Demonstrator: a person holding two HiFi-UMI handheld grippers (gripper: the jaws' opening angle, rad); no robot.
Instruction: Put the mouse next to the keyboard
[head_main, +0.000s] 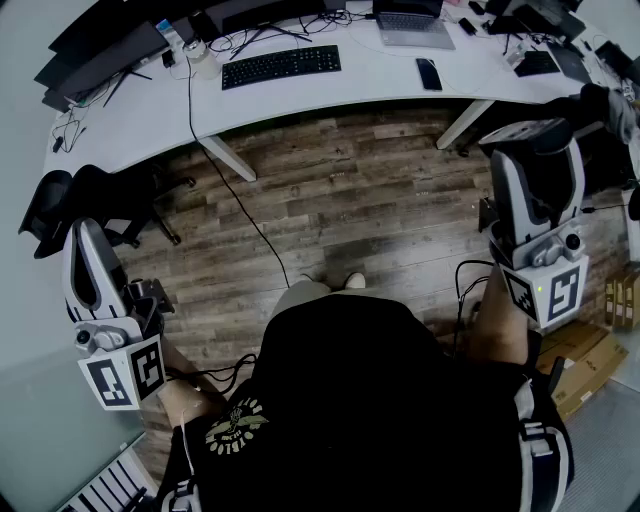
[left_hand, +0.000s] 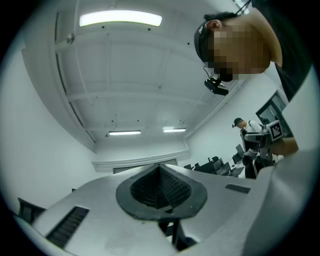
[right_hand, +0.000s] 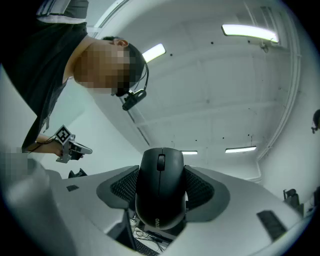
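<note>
Well apart from the keyboard (head_main: 281, 66) and phone (head_main: 428, 73), right gripper (right_hand: 161, 202) clamps mouse (right_hand: 160, 175); left gripper's (left_hand: 160, 192) jaws together.

A bare strip of counter (head_main: 375, 80) lies open between the keyboard (head_main: 281, 66) and the phone (head_main: 429, 73), and the counter's front edge below the keyboard is bare too. Behind the keyboard, tangled cables (head_main: 265, 38) crowd the surface; a laptop (head_main: 412, 24) stands beyond the phone. The wooden floor (head_main: 360, 190) before the counter is open, crossed by one black cable (head_main: 240, 215). Two slanted counter legs (head_main: 228, 158) reach down to it. An office chair (head_main: 70, 200) blocks the left side, and cardboard boxes (head_main: 585, 360) the right.
</note>
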